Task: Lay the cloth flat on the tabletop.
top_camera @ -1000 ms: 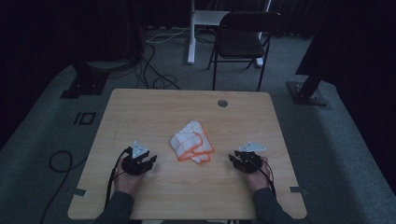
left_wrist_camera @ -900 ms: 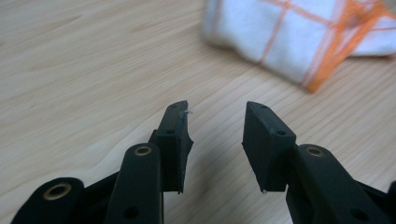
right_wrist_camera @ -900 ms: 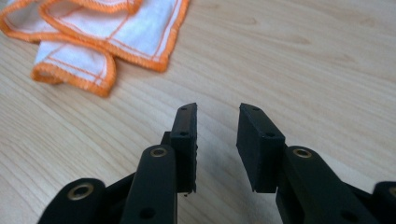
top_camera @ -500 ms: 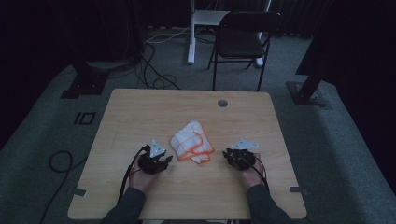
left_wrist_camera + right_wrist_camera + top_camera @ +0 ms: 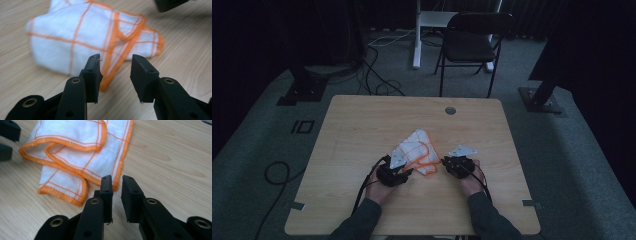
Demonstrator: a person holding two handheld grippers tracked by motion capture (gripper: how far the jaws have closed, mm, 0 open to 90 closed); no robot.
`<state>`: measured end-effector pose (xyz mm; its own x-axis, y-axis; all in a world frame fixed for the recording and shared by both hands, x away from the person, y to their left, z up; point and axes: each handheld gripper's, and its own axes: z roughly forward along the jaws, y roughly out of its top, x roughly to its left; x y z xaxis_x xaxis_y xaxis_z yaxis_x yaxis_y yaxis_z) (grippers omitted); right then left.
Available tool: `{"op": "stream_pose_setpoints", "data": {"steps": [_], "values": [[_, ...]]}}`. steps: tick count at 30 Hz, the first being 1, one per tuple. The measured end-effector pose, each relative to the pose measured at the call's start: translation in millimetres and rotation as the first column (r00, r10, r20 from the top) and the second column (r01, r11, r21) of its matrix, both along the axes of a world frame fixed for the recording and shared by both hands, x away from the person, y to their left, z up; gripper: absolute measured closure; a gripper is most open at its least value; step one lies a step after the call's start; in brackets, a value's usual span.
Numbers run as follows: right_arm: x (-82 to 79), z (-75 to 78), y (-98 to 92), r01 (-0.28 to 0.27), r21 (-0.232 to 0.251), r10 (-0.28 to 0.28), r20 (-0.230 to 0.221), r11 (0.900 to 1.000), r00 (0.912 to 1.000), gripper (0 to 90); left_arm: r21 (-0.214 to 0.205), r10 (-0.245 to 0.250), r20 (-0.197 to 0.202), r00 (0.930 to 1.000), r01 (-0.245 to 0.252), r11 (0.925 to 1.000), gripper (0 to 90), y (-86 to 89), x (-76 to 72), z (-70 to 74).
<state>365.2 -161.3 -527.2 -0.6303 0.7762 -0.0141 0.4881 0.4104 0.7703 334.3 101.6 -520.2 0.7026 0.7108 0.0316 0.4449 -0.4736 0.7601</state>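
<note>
Roughly: cloth [image 5: 416, 152] is crumpled mid-bench [image 5: 362, 125], long axis running away from the person. Flanked closely by both: left gripper [image 5: 115, 72] fingers apart, orange hem corner just ahead between them; right gripper [image 5: 117, 192] fingers have just been closing, nearly together, nothing clamped, hem just beyond.

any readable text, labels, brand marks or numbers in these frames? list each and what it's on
None: there is nothing readable in any view.
The cloth has orange grid lines and an orange hem, no print or tag in sight.
The table, the left gripper and the right gripper show no lettering.
A dark marking on the floor left of the table is too dim to read.
</note>
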Motion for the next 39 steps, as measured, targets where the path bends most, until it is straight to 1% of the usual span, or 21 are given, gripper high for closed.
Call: {"op": "stream_pose_setpoints", "data": {"steps": [3, 8, 9, 12, 15, 16, 17, 19, 20, 21, 23, 25, 27, 29, 30, 32, 35, 39], "values": [[3.8, -0.2, 6.6, -0.011, -0.002, 0.011, 0.002, 0.9999, 0.9999, 76.2, -0.006, -0.022, 0.002, 0.9998, 0.022, 0.9997, 59.6, -9.1, -0.5, 0.9], [7.7, 0.3, 11.1, -0.009, -0.006, 0.009, 0.003, 0.9999, 1.0000, 73.2, 0.001, -0.054, -0.001, 0.9985, 0.054, 0.9985, 59.0, -20.8, -2.0, 0.9], [9.9, -0.5, 12.1, -0.005, -0.003, 0.005, 0.001, 1.0000, 1.0000, 72.9, -0.006, -0.063, -0.007, 0.9980, 0.063, 0.9980, 58.7, -24.7, -1.5, 0.1], [12.9, -1.8, 14.3, 0.003, -0.003, -0.003, -0.005, 1.0000, 1.0000, 72.9, -0.002, -0.071, -0.011, 0.9974, 0.071, 0.9974, 58.3, -28.8, -0.6, -0.6], [18.4, -4.0, 21.0, 0.000, -0.017, -0.001, -0.008, 0.9999, 1.0000, 73.3, -0.007, -0.091, -0.011, 0.9958, 0.091, 0.9959, 58.0, -38.5, -0.4, -3.1], [18.4, -4.0, 21.0, 0.000, -0.017, -0.001, -0.008, 0.9999, 1.0000, 73.3, -0.007, -0.091, -0.011, 0.9958, 0.091, 0.9959, 58.0, -38.5, -0.4, -3.1], [21.2, -4.7, 24.7, -0.007, -0.029, 0.007, -0.007, 0.9995, 1.0000, 73.4, 0.004, -0.103, -0.009, 0.9946, 0.103, 0.9946, 57.6, -44.1, 0.0, -5.6], [22.4, -5.2, 26.2, -0.008, -0.032, 0.008, -0.004, 0.9994, 1.0000, 73.4, 0.004, -0.103, -0.009, 0.9946, 0.103, 0.9946, 57.2, -44.1, 0.0, -5.6], [22.4, -5.2, 26.2, -0.008, -0.032, 0.008, -0.004, 0.9994, 1.0000, 73.6, 0.017, -0.100, -0.005, 0.9950, 0.100, 0.9948, 57.2, -49.0, 1.9, -10.6], [24.9, -6.9, 29.0, -0.005, -0.040, 0.005, -0.019, 0.9992, 0.9998, 74.0, 0.031, -0.098, -0.006, 0.9951, 0.098, 0.9947, 56.4, -50.3, 3.5, -13.3], [26.3, -9.2, 30.4, -0.002, -0.049, 0.001, -0.026, 0.9988, 0.9997, 74.8, 0.042, -0.090, -0.022, 0.9957, 0.091, 0.9950, 57.6, -51.9, 5.9, -18.5], [26.3, -10.9, 31.3, -0.002, -0.060, 0.000, -0.032, 0.9982, 0.9995, 75.4, 0.066, -0.086, -0.007, 0.9962, 0.087, 0.9941, 63.4, -52.1, 5.8, -20.1], [26.3, -12.2, 31.2, -0.002, -0.076, -0.001, -0.029, 0.9971, 0.9996, 76.1, 0.069, -0.080, -0.005, 0.9968, 0.080, 0.9944, 70.8, -51.0, 5.5, -18.6], [26.2, -12.5, 29.9, 0.002, -0.073, -0.004, -0.033, 0.9973, 0.9995, 76.4, 0.081, -0.076, -0.004, 0.9971, 0.076, 0.9938, 78.2, -48.9, 5.7, -17.1], [26.0, -12.4, 29.3, 0.003, -0.076, -0.005, -0.032, 0.9971, 0.9995, 76.7, 0.076, -0.072, -0.007, 0.9974, 0.072, 0.9945, 80.4, -47.8, 5.6, -16.9], [24.9, -12.2, 28.0, 0.003, -0.086, -0.006, -0.030, 0.9963, 0.9995, 77.2, 0.078, -0.068, -0.012, 0.9976, 0.069, 0.9946, 82.7, -44.3, 4.8, -15.9], [23.1, -12.0, 25.1, 0.003, -0.103, -0.005, -0.021, 0.9947, 0.9998, 77.6, 0.071, -0.054, -0.017, 0.9984, 0.056, 0.9959, 83.5, -35.9, 2.3, -15.2], [21.3, -11.0, 20.2, 0.010, -0.133, -0.012, -0.013, 0.9911, 0.9999, 78.3, 0.073, -0.035, -0.021, 0.9992, 0.036, 0.9966, 84.1, -19.0, -0.4, -14.8]]}}
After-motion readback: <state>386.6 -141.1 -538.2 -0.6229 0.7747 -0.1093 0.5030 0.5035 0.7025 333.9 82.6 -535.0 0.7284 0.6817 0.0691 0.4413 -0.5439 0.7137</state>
